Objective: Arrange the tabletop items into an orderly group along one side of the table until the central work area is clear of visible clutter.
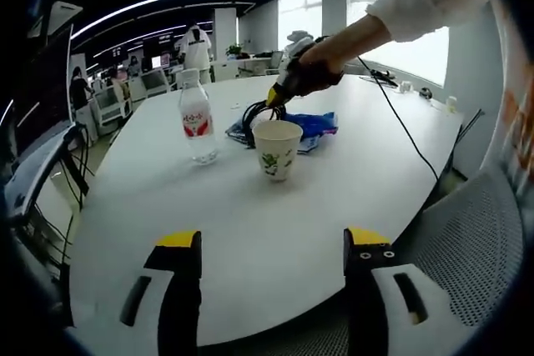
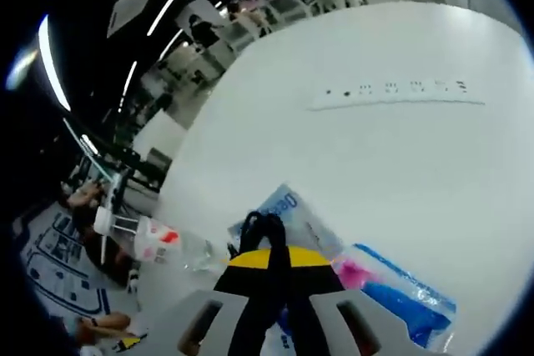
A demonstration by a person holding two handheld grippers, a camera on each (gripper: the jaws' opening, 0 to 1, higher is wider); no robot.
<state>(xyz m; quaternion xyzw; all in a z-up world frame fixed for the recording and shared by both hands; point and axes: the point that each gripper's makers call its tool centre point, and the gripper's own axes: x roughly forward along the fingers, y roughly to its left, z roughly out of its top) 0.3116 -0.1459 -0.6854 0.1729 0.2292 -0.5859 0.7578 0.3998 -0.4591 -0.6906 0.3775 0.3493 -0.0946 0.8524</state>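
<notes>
Black cable [image 2: 260, 235] sits pinched in the right hand-held gripper [image 2: 275, 260]; left hand-held gripper [image 1: 273, 243] gapes empty before the cup [image 1: 276, 148].

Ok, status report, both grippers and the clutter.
Left gripper open over bare table. Right gripper shut on black cable. Paper cup, water bottle standing mid-table.

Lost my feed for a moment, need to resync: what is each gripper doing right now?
Left gripper: open, holding nothing, above the table.
Right gripper: shut on the black cable, over the blue packet.

Matt table [image 1: 275, 231], clear plastic bottle [image 1: 197, 127]
</notes>
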